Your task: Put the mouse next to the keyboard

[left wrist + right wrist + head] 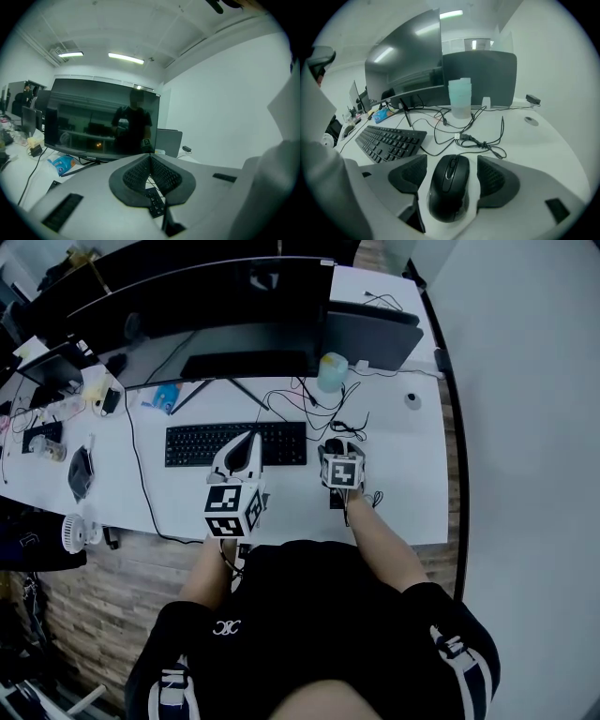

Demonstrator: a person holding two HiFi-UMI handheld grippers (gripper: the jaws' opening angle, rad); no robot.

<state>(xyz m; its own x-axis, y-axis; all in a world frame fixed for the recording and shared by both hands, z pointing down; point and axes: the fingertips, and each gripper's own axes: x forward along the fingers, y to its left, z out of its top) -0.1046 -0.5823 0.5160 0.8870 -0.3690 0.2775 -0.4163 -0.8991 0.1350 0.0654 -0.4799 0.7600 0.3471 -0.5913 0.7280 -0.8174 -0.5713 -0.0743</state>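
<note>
The mouse (pixel 450 187) lies on the white surface (pixel 539 140) just right of the keyboard (pixel 389 140), between the wide-apart jaws of the right tongs (pixel 453 172), whose pads seem clear of it. The left tongs (pixel 151 164) are closed together, empty, over the keyboard.

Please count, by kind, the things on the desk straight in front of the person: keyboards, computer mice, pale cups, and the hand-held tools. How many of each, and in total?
keyboard: 1
mouse: 1
pale cup: 1
tools: 2 (left tool, right tool)
Total: 5
</note>
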